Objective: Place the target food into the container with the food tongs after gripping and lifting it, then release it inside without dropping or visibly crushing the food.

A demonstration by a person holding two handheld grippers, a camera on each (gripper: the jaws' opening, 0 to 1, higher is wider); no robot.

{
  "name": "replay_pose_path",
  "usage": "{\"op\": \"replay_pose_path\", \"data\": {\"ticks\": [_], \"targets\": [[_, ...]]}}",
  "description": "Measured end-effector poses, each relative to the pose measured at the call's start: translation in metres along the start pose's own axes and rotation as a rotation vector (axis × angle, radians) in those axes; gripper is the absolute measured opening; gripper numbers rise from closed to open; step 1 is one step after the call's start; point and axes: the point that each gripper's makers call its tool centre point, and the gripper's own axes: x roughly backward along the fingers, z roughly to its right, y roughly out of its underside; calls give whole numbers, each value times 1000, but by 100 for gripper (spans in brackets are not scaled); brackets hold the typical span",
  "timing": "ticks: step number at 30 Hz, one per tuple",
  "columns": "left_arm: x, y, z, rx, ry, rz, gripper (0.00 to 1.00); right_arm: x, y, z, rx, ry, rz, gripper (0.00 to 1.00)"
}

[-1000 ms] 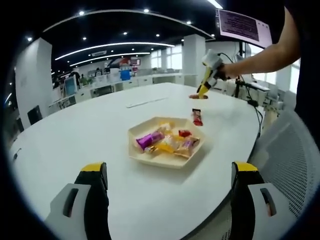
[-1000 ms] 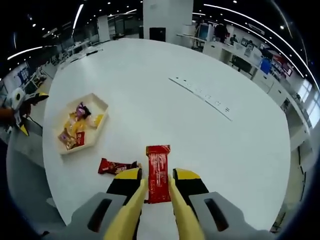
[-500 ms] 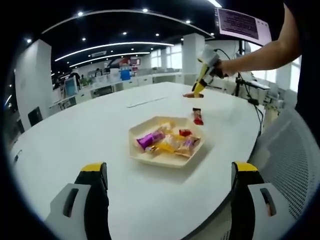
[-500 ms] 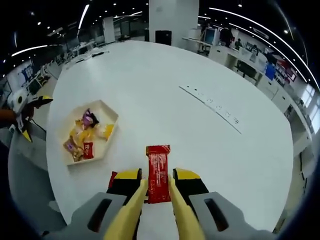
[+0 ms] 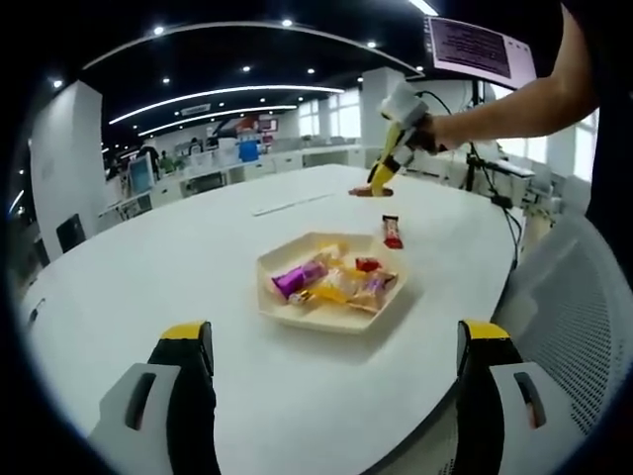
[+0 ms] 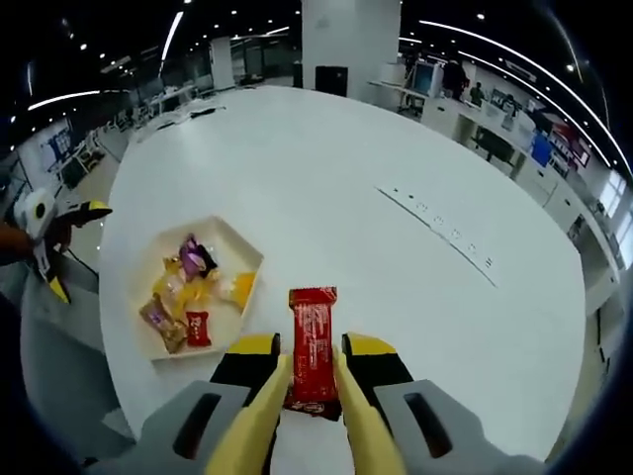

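Right tool (image 6: 313, 371): jaws narrow, clamped on a red bar (image 6: 313, 341) that stands lengthwise between the yellow tongs, low centre of the right gripper view. Wrapper looks flat and uncreased where visible. In the left gripper view the same tool (image 5: 381, 181) sits upper right, above the table (image 5: 198, 257), bar tip poking out level.

Left tool (image 5: 331, 396): jaws wide apart, nothing between them, at the bottom of its frame.

Tray (image 6: 242, 259): hexagonal, cream, centre-left of the right gripper view, already holding several wrapped snacks (image 6: 183, 297). A second red bar (image 5: 393, 232) lies on the table just beside the tray, between it and the right tool.

Judged step: carry phase, bar lifted, not yet over the tray.

To do it well: hold clamp pressure constant, no tighter. Bring the bar over the emptier side of the tray, lower until close to the floor, then open slowly. Avoid dropping from height. Keep the bar level so it does not slide forward out of the tongs.
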Motion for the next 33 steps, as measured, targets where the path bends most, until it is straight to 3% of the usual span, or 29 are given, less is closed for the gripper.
{"op": "replay_pose_path", "data": {"ticks": [24, 28, 33], "targets": [[-1, 0, 3, -8, 20, 0, 98, -10, -52, -66, -6, -47, 51, 24], [-1, 1, 3, -9, 21, -1, 98, -13, -55, -80, 25, -67, 49, 24], [-1, 1, 3, -11, 21, -1, 98, -14, -57, -81, 14, -68, 48, 24]]}}
